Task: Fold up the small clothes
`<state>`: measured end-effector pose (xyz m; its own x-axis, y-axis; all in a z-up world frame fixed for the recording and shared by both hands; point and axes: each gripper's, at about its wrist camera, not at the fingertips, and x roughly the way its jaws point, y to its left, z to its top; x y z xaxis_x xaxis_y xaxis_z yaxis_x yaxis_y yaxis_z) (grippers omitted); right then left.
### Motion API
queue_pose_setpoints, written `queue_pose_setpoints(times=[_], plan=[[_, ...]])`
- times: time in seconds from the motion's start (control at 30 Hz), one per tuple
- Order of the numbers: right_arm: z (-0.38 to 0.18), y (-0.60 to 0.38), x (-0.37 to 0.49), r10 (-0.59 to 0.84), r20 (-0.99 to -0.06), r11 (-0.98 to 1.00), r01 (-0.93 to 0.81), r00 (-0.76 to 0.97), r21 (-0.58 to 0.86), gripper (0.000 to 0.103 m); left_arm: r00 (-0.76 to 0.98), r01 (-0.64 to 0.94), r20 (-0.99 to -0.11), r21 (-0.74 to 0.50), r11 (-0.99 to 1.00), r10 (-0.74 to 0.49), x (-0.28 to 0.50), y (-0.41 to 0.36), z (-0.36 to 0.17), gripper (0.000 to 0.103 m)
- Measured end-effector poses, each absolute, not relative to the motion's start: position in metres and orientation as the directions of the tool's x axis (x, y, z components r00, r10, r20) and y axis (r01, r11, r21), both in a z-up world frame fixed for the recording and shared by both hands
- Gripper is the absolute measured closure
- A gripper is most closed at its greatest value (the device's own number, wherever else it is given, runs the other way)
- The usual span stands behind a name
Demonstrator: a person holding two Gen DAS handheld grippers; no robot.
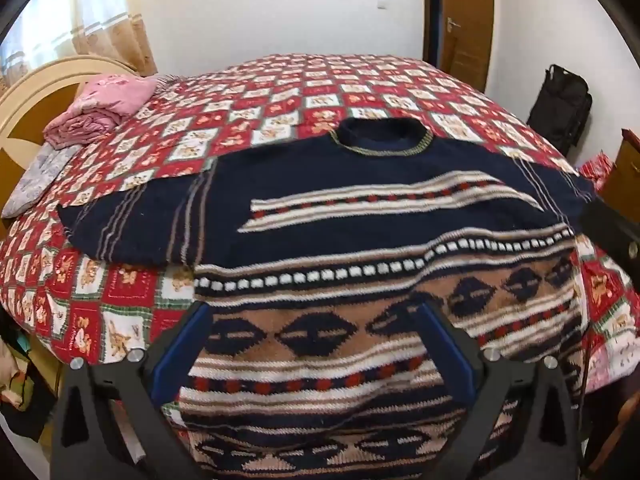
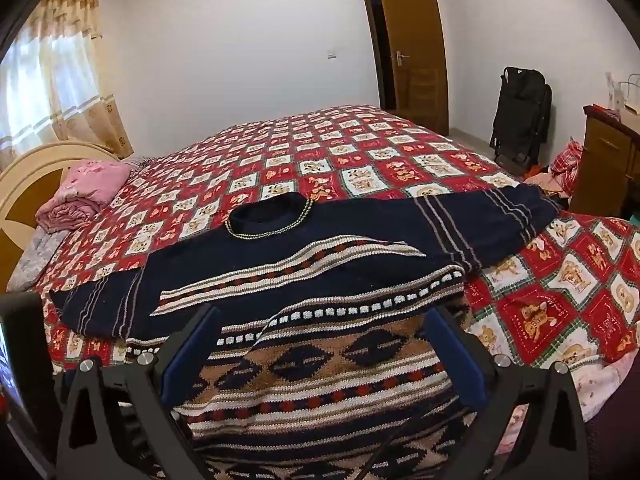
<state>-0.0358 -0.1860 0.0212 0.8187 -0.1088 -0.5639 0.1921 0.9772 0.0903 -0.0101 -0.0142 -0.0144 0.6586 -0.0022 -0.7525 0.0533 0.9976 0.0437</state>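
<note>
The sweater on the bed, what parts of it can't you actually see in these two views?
- Sweater hem: cut off by the bottom edge and gripper frames in both views.
- Right sleeve cuff: hidden in the left wrist view by the right gripper.
- Left sleeve cuff: partly hidden in the right wrist view by dark gear at the left edge.

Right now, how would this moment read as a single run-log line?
sweater: flat on bed, sleeves out, unfolded | left gripper: open over hem, nothing held | right gripper: open over hem, nothing held | phase: pre-grasp
</note>
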Motion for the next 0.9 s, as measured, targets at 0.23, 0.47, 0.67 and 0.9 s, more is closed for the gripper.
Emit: queue_pose_setpoints(times=[0.23, 0.47, 0.67, 0.9], plan=[[0.0227, -0.1869, -0.0356, -0.110, -0.565, 0.976, 0.197, 0.818, 0.096, 0.001, 0.678, 0.048, -0.735, 0.057, 0.997, 0.009, -0.0114, -0.0176, -0.0107, 0.000], [0.0224, -0.1888, -0.0361, -0.117, -0.562, 0.973, 0.207, 0.819, 0.099, 0.001, 0.685, 0.045, -0.728, 0.089, 0.995, 0.034, -0.0109, -0.0189, -0.0115, 0.000], [0.0219, -0.1896, -0.0361, -0.116, -0.563, 0.973, 0.208, 0.818, 0.101, 0.001, 0.701, 0.036, -0.711, 0.121, 0.992, 0.061, -0.0128, -0.0200, -0.0099, 0.000], [0.0209, -0.1890, -0.0357, -0.116, -0.566, 0.973, 0.207, 0.816, 0.100, 0.001, 0.711, 0.021, -0.699, 0.127, 0.992, 0.074, -0.0137, -0.0182, -0.0082, 0.000]])
